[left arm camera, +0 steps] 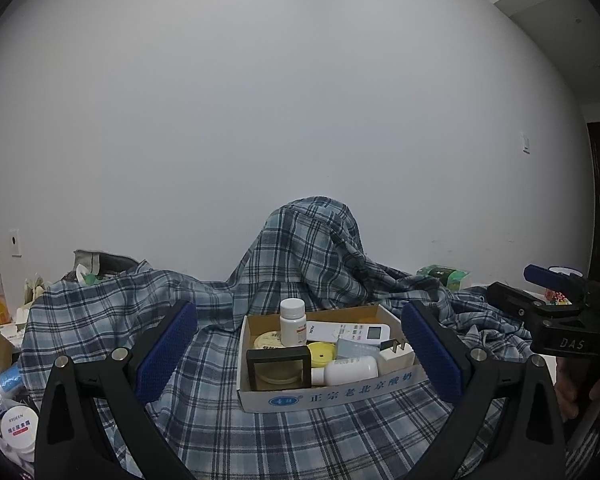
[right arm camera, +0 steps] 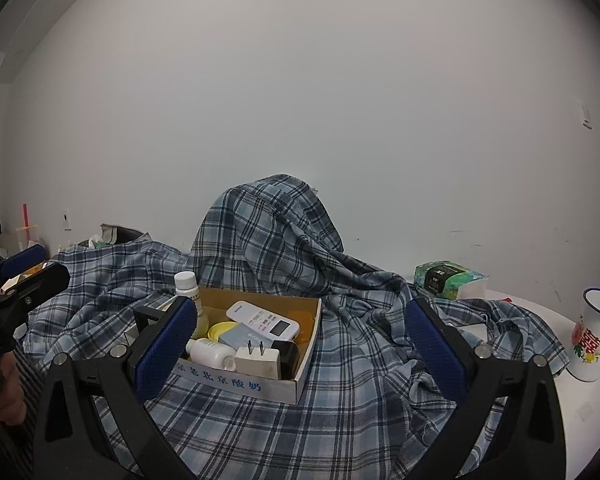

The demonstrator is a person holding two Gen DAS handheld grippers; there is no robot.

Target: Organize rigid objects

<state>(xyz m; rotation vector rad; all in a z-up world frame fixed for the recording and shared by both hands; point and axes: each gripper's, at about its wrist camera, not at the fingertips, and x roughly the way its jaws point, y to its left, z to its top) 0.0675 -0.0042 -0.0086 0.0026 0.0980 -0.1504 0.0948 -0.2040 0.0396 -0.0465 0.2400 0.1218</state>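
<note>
Cardboard box (left arm camera: 332,394) sits ahead between the wide-open left tongs (left arm camera: 298,350).

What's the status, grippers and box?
Left gripper open, empty. Right gripper open, empty. Box full, on plaid cloth. Nothing blocking.

2 wrist views, low, near, facing wall, sharing cardboard box (left arm camera: 332,394) centrally

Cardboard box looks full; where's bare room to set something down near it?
The cardboard box is crowded. Free patches: flat plaid cloth in front of the box, and bare white tabletop between the tissue pack and enamel cup. The far left edge is cluttered with jars.
</note>
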